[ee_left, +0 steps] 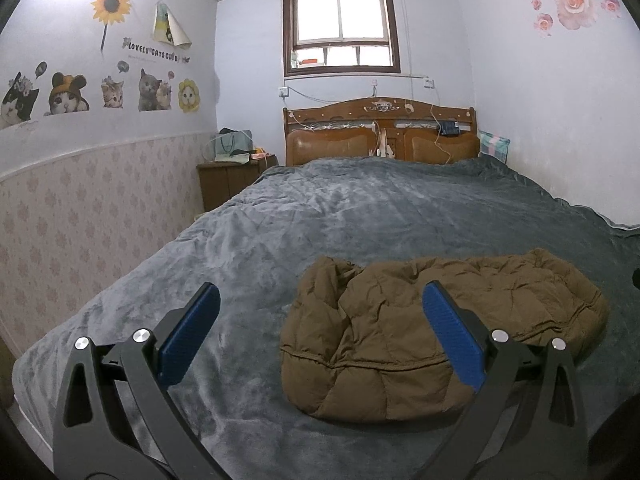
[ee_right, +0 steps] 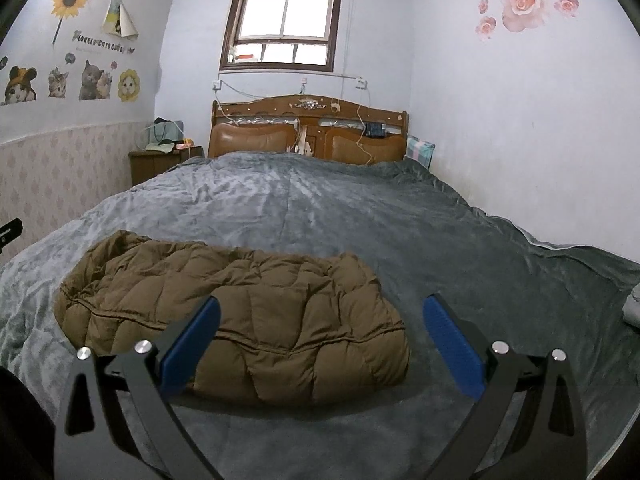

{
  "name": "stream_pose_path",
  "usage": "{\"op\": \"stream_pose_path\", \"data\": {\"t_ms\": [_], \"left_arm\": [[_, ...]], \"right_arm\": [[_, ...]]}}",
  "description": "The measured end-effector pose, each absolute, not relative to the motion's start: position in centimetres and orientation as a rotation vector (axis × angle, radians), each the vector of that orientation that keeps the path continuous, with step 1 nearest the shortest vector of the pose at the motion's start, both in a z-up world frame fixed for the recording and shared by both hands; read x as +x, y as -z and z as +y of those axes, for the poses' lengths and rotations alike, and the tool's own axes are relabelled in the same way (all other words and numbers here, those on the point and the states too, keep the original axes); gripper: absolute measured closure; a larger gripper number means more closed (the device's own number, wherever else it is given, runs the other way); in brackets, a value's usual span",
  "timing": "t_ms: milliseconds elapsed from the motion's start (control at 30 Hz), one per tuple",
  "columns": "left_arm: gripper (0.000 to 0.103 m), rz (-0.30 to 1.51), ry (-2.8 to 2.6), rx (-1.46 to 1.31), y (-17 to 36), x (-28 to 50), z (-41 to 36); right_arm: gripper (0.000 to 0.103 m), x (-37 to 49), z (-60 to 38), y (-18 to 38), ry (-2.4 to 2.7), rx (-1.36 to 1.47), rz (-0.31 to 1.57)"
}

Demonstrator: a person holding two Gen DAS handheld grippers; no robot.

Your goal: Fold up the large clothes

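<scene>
Grey bedspread [ee_left: 360, 208], brown quilted jacket [ee_left: 400, 332] folded, puffy, creased

Hidden and cut-off parts

Lower right of the left wrist view, a blue finger pad [ee_left: 454, 340] covers part of the brown jacket [ee_left: 400, 320]; the blanket [ee_left: 320, 208] runs off the right edge.

Daylight glares through the far window [ee_left: 341, 26], blown out white. The room is dim; fisheye edges bend and darken.
</scene>
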State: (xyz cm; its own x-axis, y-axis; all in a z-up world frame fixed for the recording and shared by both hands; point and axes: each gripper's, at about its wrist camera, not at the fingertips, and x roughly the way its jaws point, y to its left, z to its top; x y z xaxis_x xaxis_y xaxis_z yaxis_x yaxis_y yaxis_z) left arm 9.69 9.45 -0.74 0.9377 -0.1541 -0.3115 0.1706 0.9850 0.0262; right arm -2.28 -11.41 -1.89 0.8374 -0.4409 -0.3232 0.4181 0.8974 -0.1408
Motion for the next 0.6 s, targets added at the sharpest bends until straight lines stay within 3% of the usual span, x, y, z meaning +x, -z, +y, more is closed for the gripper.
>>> {"op": "stream_pose_path", "data": {"t_ms": [600], "left_arm": [[0.003,0.313,0.17,0.045,1.1,10.1,9.3]], "right_arm": [[0.002,-1.7,-11.5,2.7,0.461,-0.066,0.355]]}}
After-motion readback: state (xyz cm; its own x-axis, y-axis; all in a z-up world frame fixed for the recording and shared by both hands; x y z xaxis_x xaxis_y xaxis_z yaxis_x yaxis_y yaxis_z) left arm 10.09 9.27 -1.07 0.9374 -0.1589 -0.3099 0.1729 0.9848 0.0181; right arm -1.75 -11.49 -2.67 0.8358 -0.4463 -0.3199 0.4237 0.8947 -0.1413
